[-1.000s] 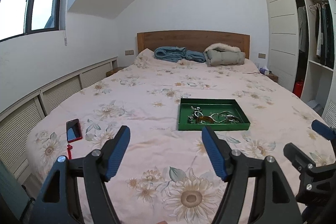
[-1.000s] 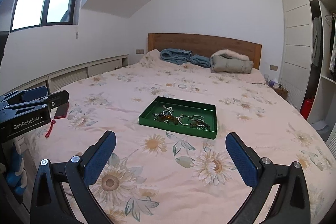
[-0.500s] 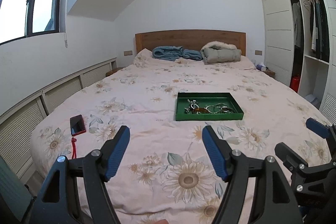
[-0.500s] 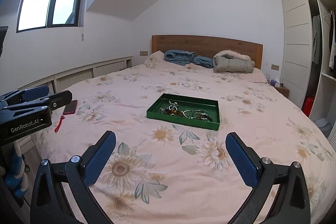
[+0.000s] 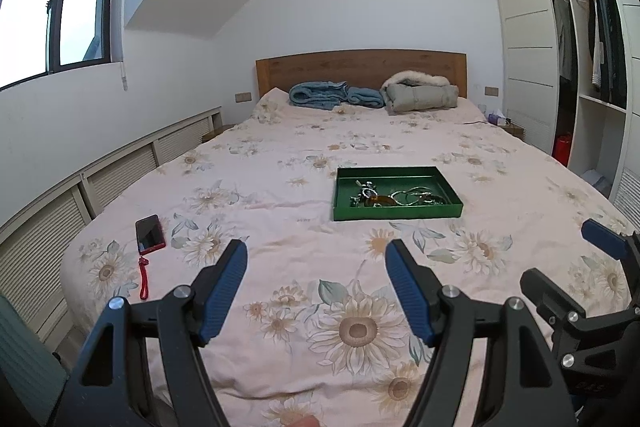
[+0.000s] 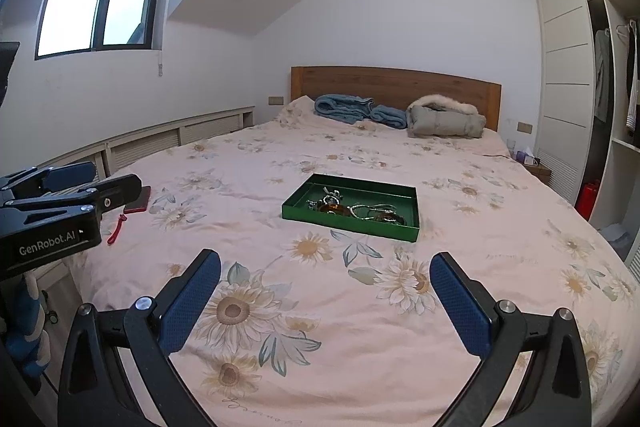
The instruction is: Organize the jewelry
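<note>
a: so where's the jewelry [image 5: 394, 195]?
b: heaped in the green tray [image 5: 400, 214] mid-bed [image 5: 280, 187].
a: and the grippers?
b: left gripper [image 5: 316, 259] and right gripper [image 6: 325, 273] both spread wide, empty, well short of the tray.

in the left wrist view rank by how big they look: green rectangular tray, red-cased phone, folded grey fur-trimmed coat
1. Green rectangular tray
2. Folded grey fur-trimmed coat, close behind; it lies farther off, so likely bigger in reality
3. Red-cased phone
</note>
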The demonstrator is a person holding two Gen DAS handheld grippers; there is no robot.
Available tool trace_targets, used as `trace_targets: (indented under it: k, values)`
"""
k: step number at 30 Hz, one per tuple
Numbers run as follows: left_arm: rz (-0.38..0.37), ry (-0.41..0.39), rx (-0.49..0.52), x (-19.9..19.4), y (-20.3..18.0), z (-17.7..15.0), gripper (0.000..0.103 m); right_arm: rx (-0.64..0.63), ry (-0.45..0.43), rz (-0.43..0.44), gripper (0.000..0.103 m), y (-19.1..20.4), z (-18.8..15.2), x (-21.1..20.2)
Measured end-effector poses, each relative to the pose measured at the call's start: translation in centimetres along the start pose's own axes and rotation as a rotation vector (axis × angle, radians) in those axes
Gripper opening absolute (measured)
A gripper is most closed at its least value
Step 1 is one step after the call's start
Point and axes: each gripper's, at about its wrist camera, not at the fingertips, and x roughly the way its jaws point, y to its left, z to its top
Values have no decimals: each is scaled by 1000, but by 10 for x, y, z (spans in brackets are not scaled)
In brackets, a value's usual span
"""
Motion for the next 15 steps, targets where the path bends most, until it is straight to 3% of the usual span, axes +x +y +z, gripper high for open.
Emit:
trace_targets:
  k: [15]
  values:
    - [-7,46,13,20,-5,-5,70,10,32,6,103,-4,-8,16]
